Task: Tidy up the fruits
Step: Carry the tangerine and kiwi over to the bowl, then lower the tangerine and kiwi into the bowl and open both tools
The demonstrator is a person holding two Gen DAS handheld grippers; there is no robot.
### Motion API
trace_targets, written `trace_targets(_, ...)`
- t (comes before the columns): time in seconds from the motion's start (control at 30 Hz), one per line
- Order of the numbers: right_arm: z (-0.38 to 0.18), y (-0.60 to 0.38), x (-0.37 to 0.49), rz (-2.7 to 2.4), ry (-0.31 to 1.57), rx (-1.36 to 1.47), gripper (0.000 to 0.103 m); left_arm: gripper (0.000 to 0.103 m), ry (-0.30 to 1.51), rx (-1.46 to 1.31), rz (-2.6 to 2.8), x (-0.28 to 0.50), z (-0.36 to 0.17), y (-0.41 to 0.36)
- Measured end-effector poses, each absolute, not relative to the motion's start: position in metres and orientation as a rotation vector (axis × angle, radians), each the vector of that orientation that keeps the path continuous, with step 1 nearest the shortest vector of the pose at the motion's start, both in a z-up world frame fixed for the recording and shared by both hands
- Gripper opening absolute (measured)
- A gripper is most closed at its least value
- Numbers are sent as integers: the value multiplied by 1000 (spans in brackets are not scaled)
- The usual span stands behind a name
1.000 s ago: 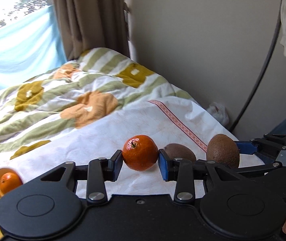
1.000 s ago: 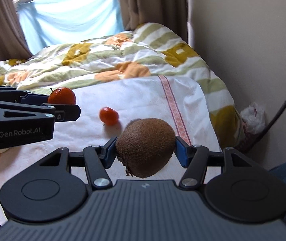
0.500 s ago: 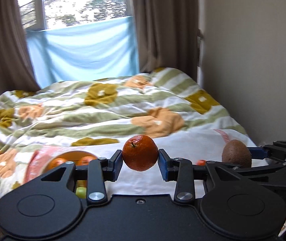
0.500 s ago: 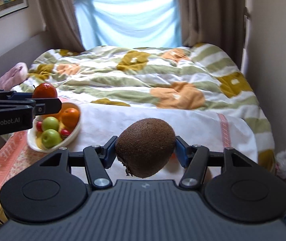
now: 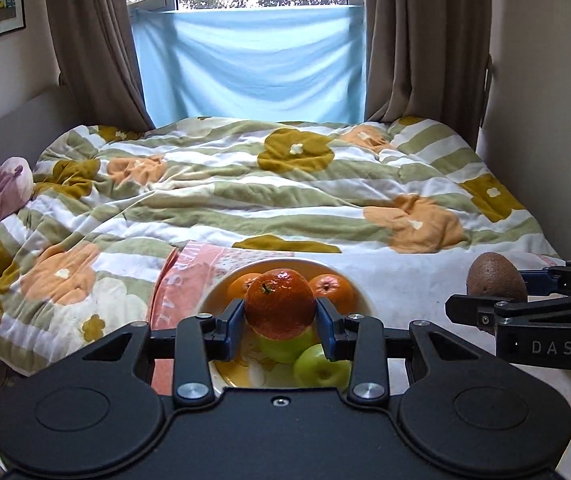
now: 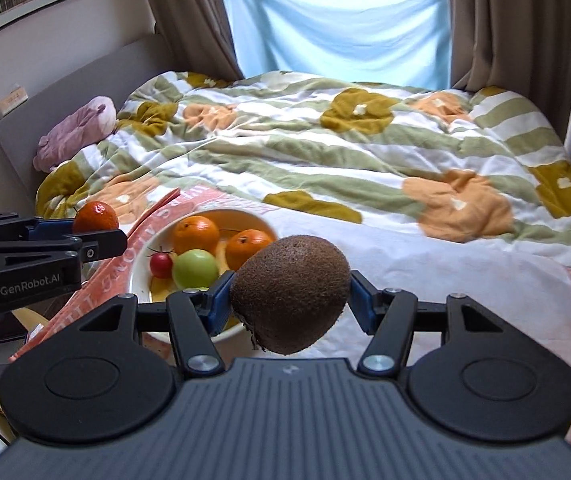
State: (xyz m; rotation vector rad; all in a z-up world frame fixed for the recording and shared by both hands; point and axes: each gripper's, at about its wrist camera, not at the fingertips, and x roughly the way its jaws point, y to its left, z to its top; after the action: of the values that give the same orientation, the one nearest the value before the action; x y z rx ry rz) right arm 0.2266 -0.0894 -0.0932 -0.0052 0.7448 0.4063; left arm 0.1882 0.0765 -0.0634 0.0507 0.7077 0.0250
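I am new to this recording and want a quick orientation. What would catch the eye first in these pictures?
First, the two fruits held in the air: a glossy round orange tangerine clamped in the left tongs, and a fuzzy brown kiwi clamped in the right tongs. Just beyond them, a white bowl with oranges, green apples and a small red fruit sits on the bed's near edge. Behind lies a rumpled flower-patterned quilt.

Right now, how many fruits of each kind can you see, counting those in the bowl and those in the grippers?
Oranges: 3, two in the bowl and one in the left gripper
Green apples: 2
Small red fruit: 1
Kiwi: 1, in the right gripper
Total: 7
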Motion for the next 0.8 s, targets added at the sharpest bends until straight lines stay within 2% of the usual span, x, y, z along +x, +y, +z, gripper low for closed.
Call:
trace_targets(0.47, -144, -16, 278, 378, 843, -22, 74, 42, 872, 101, -66, 232, -144, 125)
trace_targets(0.73, -157, -11, 284, 341, 875, -5, 74, 42, 925, 120, -111, 239, -163, 125)
trace_targets(0.77, -158, -12, 284, 338, 876, -3, 74, 46, 928, 120, -107, 239, -164, 125)
trace_targets(0.8, -158, -11, 284, 336, 877, -1, 74, 54, 929, 120, -108, 239, -164, 126)
